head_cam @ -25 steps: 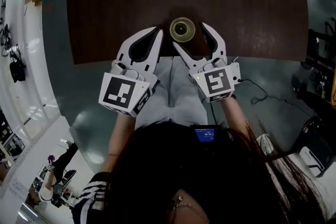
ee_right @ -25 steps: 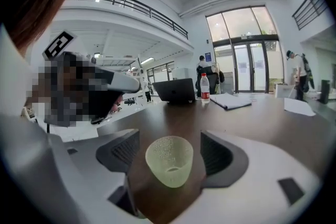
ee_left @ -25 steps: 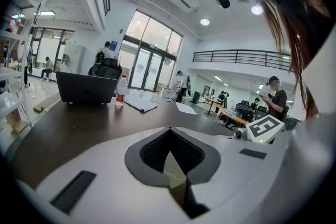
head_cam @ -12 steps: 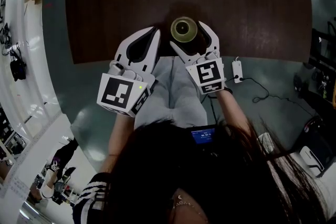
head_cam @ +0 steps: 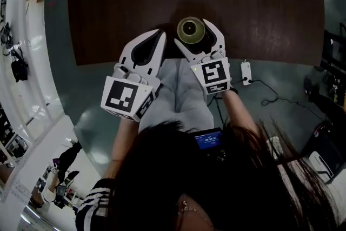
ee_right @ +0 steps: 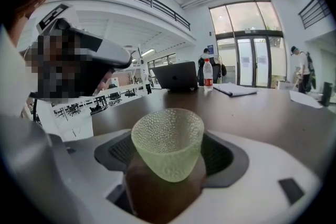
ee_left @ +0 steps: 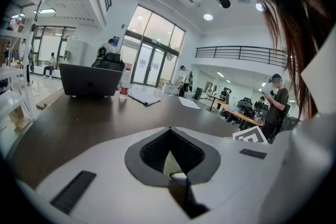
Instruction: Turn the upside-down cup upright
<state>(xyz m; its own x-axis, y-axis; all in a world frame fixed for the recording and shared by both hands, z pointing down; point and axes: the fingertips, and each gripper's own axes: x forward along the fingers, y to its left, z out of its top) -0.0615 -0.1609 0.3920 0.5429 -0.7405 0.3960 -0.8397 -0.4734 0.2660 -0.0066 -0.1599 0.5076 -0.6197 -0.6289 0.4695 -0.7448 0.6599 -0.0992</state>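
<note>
Only the right gripper view shows the cup (ee_right: 168, 145) closely: pale green, pebbled, mouth up. It sits between the jaws of the right gripper (head_cam: 193, 33), which have just been opening wide and seemingly don't touch it. The head view places it near the front edge of the table (head_cam: 259, 13). The left gripper (ee_left: 169, 132) is closed on nothing.

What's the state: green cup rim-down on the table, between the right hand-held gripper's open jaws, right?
Not rim-down: the green cup stands rim-up on the table, between the right hand-held gripper's open jaws, which have just been opening. The right gripper view shows its mouth up.
</note>
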